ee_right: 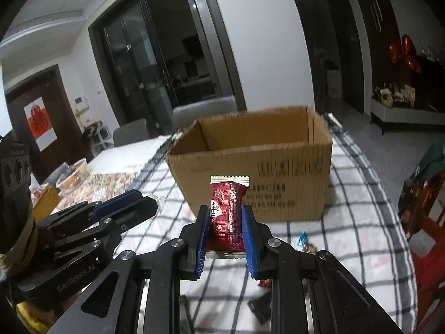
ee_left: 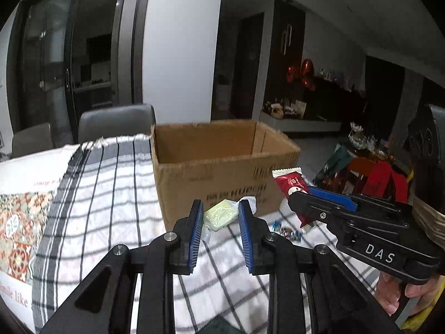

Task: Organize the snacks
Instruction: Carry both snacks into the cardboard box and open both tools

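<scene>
An open brown cardboard box (ee_left: 217,164) stands on the checked cloth; it shows in the right wrist view (ee_right: 250,167) too. My left gripper (ee_left: 219,211) is shut on a pale green wrapped snack (ee_left: 221,215) and holds it above the cloth, just in front of the box. My right gripper (ee_right: 225,220) is shut on a red snack packet (ee_right: 228,211), upright, in front of the box. In the left wrist view the right gripper (ee_left: 311,194) sits at the right with the red packet (ee_left: 292,186). The left gripper (ee_right: 133,197) shows at the left in the right wrist view.
Several small wrapped candies (ee_left: 286,232) lie on the checked cloth (ee_left: 111,194) near the box, also in the right wrist view (ee_right: 306,243). A basket (ee_right: 73,176) sits far left. Grey chairs (ee_left: 116,122) stand behind the table. Red items (ee_left: 381,178) are off the right edge.
</scene>
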